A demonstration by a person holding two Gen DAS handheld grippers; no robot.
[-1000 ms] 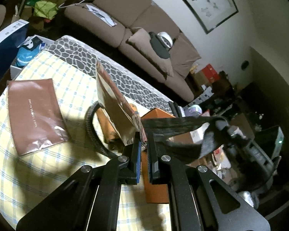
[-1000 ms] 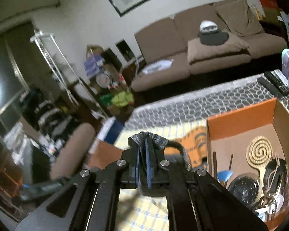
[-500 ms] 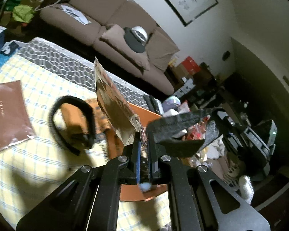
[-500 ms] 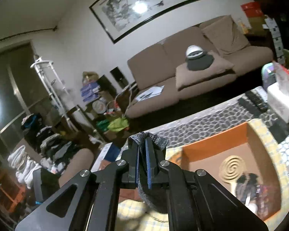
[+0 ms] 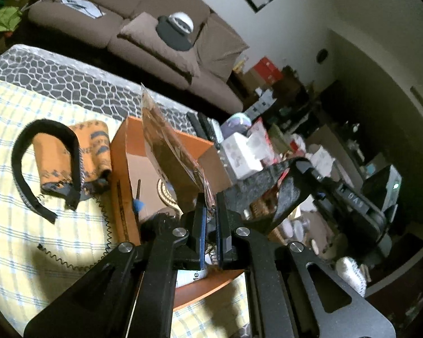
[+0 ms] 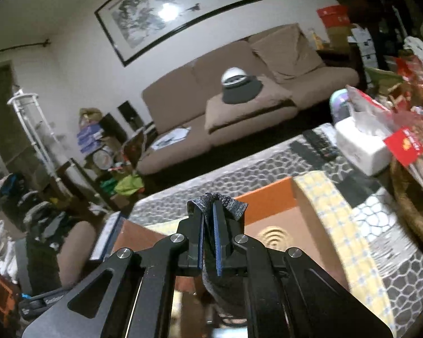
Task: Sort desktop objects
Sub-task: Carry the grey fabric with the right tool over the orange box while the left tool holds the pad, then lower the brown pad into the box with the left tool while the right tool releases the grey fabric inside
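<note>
My left gripper [image 5: 210,211] is shut on a brown plastic packet [image 5: 169,152] and holds it upright over the orange cardboard box [image 5: 121,174]. My right gripper [image 6: 208,219] is shut on a dark grey fabric piece [image 6: 234,207], which also shows in the left wrist view [image 5: 256,186], held above the same box [image 6: 268,200]. A coiled mosquito-coil shape [image 6: 270,238] lies on the box floor. A black strap [image 5: 45,157] and an orange patterned pouch [image 5: 90,146] lie on the yellow checked tablecloth [image 5: 22,253].
A white tissue box [image 6: 361,143] and remote controls [image 6: 318,143] sit behind the box on the grey patterned cover. A wicker basket [image 6: 409,197] with snack bags stands at the right. A brown sofa [image 6: 239,104] is beyond the table.
Both grippers have moved right and over the orange box, carrying the packet and the fabric. The brown flat packet on the tablecloth has left the left view.
</note>
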